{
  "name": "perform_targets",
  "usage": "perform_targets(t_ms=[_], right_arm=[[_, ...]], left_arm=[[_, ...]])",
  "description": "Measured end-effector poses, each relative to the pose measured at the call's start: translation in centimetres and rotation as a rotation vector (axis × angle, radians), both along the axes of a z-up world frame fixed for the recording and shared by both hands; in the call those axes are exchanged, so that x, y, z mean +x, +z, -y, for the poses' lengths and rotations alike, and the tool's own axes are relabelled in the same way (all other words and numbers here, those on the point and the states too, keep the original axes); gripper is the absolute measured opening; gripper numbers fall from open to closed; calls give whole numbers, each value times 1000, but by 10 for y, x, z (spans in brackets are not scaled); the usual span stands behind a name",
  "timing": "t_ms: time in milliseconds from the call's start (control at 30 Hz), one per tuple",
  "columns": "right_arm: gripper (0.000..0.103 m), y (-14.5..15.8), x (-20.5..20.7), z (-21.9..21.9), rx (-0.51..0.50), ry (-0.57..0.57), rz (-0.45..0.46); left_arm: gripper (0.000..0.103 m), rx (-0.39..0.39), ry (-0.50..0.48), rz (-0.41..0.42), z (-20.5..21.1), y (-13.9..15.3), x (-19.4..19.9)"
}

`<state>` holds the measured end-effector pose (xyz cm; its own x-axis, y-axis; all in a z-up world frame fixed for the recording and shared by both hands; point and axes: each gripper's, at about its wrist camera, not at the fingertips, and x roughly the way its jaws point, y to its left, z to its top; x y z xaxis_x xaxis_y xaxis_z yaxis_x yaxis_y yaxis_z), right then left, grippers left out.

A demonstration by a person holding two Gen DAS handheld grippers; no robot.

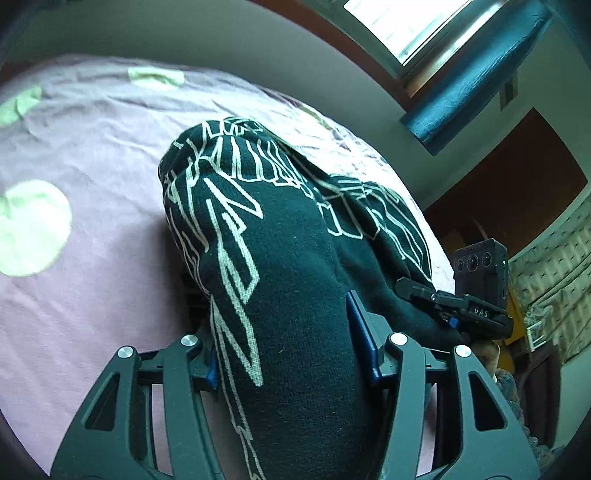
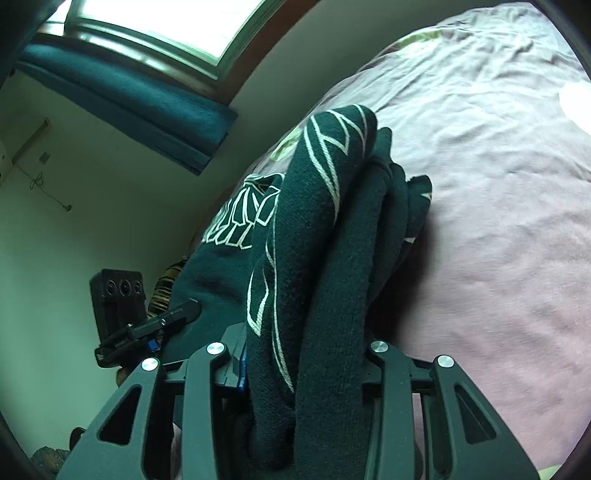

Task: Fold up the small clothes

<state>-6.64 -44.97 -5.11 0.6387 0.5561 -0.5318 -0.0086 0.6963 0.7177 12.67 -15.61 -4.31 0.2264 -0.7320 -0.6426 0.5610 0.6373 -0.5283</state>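
Pink bedsheet [image 1: 110, 155] beneath one dark patterned garment [image 1: 280, 266], bunched and clamped in both left gripper [image 1: 291, 354] and right gripper [image 2: 303, 354].

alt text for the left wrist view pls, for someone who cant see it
The left hand-held gripper is closed on a bunched dark green knit garment with pale line patterns, held above a pink bedsheet with pale green dots. The right hand-held gripper grips the same garment further right, below a window.

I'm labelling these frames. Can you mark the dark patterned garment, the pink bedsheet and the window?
dark patterned garment [image 1: 288, 258]: left wrist view, knit bunched between the jaws.
pink bedsheet [image 2: 480, 184]: right wrist view, bare wrinkled area.
window [image 2: 166, 22]: right wrist view, bright pane.
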Motion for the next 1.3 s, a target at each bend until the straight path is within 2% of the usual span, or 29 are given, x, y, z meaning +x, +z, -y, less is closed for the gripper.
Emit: perform_targets(t_ms=[267,400,567,633,700,767,833,933,1033,1100,1167,1300], right_arm=[[37,1,34,-42,32,39,20],[37,2,57,-65,35,63,21],[37,-3,79,-89,35,83,16],[37,-15,84,-91,48,75,-13],[37,-28,81,-85,69,64,-39],[37,-39,79,-78,109,53,-50],[38,-45,79,-75,152,57,-55],[45,-41,82,-76,161,58,-76],[54,-26,72,-76,110,38,-85],[61,-13,56,-76,22,1,-102],[65,-2,35,-78,-32,-19,-98],[67,7,3,-80,-32,-25,-68]], left_arm=[[54,29,83,49,-47,18,14],[54,28,134,46,-78,21,35],[54,19,170,31,-109,11,60],[54,8,174,-21,-117,-8,72],[55,-9,183,-74,-123,-27,82],[56,-68,184,-117,-133,-42,90],[59,-90,174,-130,-135,-46,90],[67,-83,157,-115,-136,-41,87],[75,-66,156,-87,-144,-33,78],[82,-78,153,-75,-152,-28,65],[84,-105,154,-68,-163,-25,48],[89,-202,138,-119,-180,-30,22]])
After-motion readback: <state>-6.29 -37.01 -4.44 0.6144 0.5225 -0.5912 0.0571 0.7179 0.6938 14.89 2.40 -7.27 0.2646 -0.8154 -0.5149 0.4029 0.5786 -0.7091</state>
